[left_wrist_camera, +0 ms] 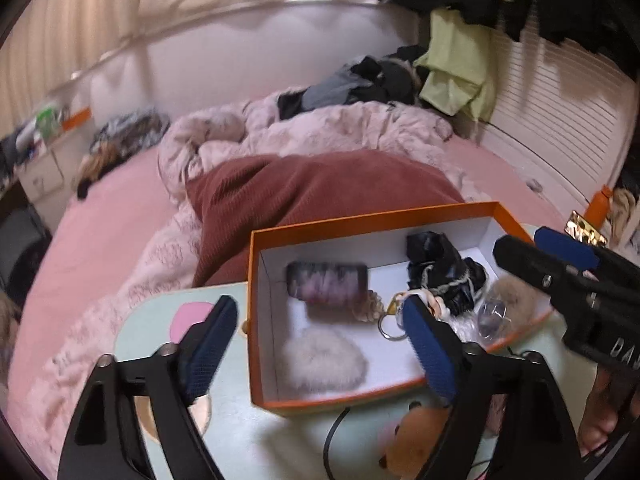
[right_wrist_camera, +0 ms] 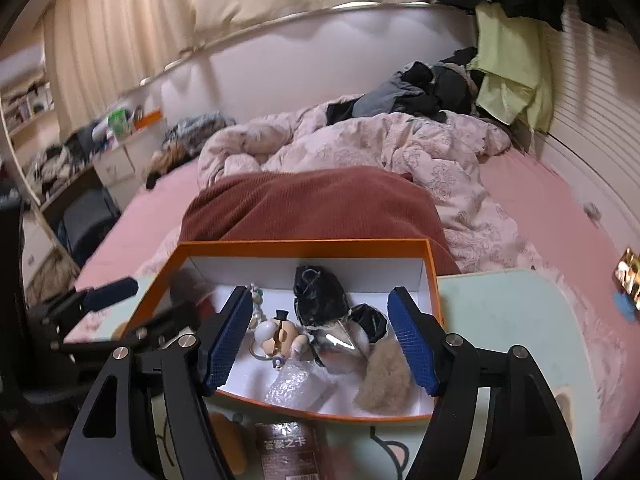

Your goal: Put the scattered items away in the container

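Orange box (right_wrist_camera: 434,276) nearly filled; both grippers' fingers (left_wrist_camera: 426,344) (right_wrist_camera: 230,340) gape empty. Next we fetch the card box (right_wrist_camera: 292,454) off the counter (right_wrist_camera: 512,320).

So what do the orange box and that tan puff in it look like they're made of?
Orange box: looks like rigid cardboard, matte orange outside and plain white inside, with thin straight walls and crisp folded corners. Tan puff: seems to be fur or faux fur, soft and fuzzy-edged with no sheen; which one, the view can't settle.
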{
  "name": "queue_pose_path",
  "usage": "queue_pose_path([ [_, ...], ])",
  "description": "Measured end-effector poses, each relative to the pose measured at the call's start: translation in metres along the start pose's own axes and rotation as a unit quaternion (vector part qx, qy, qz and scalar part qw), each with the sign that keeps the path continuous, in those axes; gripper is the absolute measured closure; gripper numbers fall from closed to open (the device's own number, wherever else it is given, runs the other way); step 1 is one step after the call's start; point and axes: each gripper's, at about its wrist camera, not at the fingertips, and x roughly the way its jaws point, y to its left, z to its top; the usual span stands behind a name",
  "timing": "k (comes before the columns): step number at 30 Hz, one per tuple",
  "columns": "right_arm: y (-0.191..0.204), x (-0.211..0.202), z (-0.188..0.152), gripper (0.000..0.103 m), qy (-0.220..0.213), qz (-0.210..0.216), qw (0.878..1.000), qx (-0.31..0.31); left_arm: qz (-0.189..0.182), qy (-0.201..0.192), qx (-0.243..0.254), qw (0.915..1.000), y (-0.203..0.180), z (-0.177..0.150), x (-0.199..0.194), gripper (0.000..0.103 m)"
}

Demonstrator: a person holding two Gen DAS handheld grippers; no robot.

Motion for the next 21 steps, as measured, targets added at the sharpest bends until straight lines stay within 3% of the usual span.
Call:
queue_pose_path([
  [5,0.000,-0.030,-0.012,0.031,-0.025,0.004,1.000,-0.003,-0.002,-0.021,0.002,0.9998,0.001,-0.010,-0.034,0.008],
  [12,-0.002,-0.067,-0.053,0.031,0.023,-0.013,1.000,-0.015,-0.039,0.011,-0.006,0.9992,-0.017,-0.069,-0.076,0.003],
  [14,-0.005,-0.072,-0.072,0.031,0.040,-0.027,0.999,-0.020,-0.047,0.020,0.004,0.9987,-0.025,-0.091,-0.077,0.003],
  [17,-0.010,-0.073,-0.097,0.031,0.061,-0.044,0.997,-0.017,-0.029,0.035,0.000,0.9990,-0.030,-0.116,-0.071,0.003],
  [21,-0.013,-0.065,-0.115,0.031,0.086,-0.049,0.995,-0.013,-0.017,0.082,-0.023,0.9962,-0.026,-0.138,-0.047,0.000],
])
